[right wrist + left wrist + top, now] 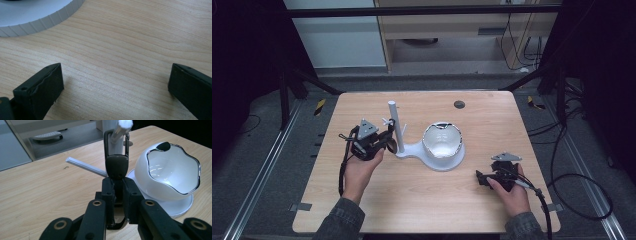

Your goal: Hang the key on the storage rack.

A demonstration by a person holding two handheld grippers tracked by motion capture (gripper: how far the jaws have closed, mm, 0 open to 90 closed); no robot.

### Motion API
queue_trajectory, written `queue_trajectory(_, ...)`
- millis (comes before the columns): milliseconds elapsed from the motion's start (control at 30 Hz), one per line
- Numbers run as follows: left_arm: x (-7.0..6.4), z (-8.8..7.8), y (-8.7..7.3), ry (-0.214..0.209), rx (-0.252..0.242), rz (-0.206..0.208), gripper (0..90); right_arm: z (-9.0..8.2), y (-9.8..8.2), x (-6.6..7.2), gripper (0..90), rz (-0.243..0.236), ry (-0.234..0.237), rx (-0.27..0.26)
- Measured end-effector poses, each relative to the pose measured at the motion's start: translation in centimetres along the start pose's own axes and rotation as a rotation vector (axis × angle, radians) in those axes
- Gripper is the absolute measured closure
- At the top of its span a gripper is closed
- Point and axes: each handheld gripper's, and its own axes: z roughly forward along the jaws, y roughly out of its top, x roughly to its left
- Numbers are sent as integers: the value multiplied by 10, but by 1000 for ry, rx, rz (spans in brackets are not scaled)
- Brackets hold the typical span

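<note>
Black key fob w/ metal loop (116,157) sits clamped in the left gripper (117,192), jaws shut tight on its lower end, loop hooked over a slanted white peg (120,130) of the white post stand (393,125). Held just left of the post, mid-table, above the light wooden table (422,200). White glossy egg-shaped bowl w/ chrome rim (441,141) sits right of the post on the stand's round white base (447,162). Right gripper (486,179) rests low on the table at near right, well apart from the stand; jaws wide open, nothing betw. them, only bare wood.
</note>
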Motion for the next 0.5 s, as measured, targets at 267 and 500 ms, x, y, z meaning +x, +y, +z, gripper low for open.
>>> queue_trajectory(267, 1, 2, 1, -3, 6, 0, 801, 0, 0, 0, 5, 0, 1, -1)
queue_trajectory(500, 1, 6, 2, -3, 12, 0, 801, 0, 0, 0, 5, -6, 1, -2)
